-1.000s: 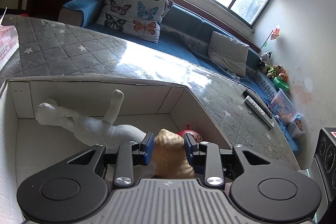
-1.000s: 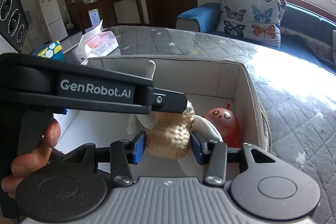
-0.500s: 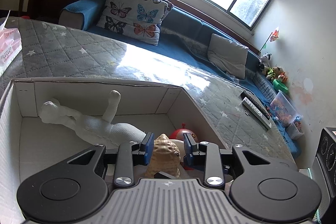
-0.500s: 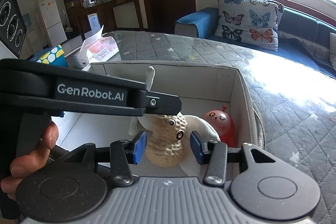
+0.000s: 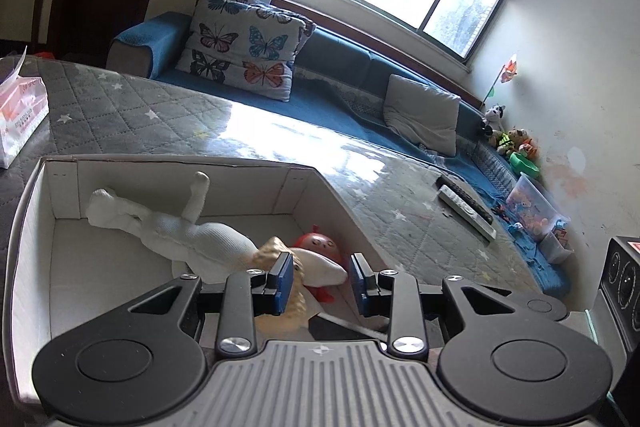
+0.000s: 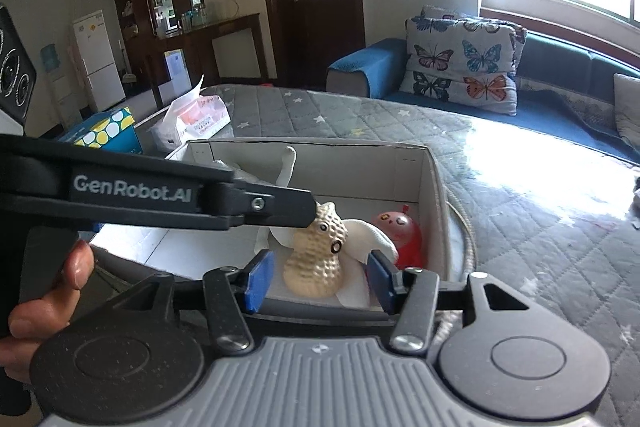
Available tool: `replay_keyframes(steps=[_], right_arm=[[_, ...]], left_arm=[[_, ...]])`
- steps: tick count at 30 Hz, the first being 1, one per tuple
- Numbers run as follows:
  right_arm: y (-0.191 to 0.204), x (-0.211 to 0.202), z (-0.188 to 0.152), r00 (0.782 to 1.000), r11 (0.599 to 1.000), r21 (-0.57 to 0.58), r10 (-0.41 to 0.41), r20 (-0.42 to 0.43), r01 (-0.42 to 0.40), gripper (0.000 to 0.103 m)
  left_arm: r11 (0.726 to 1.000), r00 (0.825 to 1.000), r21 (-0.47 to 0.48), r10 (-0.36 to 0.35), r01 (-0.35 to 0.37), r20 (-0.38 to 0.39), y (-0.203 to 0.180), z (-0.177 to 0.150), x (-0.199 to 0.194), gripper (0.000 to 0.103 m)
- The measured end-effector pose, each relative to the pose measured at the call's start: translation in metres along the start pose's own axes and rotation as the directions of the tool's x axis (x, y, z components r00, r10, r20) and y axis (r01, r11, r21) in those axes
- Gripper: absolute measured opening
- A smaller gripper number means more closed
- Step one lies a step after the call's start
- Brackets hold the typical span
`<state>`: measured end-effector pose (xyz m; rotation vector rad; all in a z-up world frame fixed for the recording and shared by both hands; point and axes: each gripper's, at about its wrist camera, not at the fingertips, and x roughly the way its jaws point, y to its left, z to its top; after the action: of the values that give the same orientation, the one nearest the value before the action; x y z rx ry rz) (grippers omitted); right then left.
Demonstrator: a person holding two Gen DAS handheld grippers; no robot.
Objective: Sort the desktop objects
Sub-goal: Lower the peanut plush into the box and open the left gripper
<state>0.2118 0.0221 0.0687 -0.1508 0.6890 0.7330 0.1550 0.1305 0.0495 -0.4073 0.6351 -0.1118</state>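
One box (image 6: 424, 183), three toys, two remotes (image 5: 466, 207).
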Motion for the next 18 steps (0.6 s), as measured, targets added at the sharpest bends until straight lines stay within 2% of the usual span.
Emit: replay_keyframes(steps=[4, 18], right_arm=[[-0.002, -0.019, -0.01, 1.0, 1.0, -0.006, -0.018, 0.015, 0.018, 0.059], [-0.013, -0.08, -0.064, 0.997, 0.997, 0.009, -0.072, 0.041, 0.072, 0.06]], left_arm=[[1.0, 1.0, 0.023, 0.004, -0.004, -0.001, -0.01, -0.012, -0.011, 0.033], [0.997, 0.999, 0.071, -0.029, 0.031, -0.032, -0.041, -0.056, -0.033, 0.033]])
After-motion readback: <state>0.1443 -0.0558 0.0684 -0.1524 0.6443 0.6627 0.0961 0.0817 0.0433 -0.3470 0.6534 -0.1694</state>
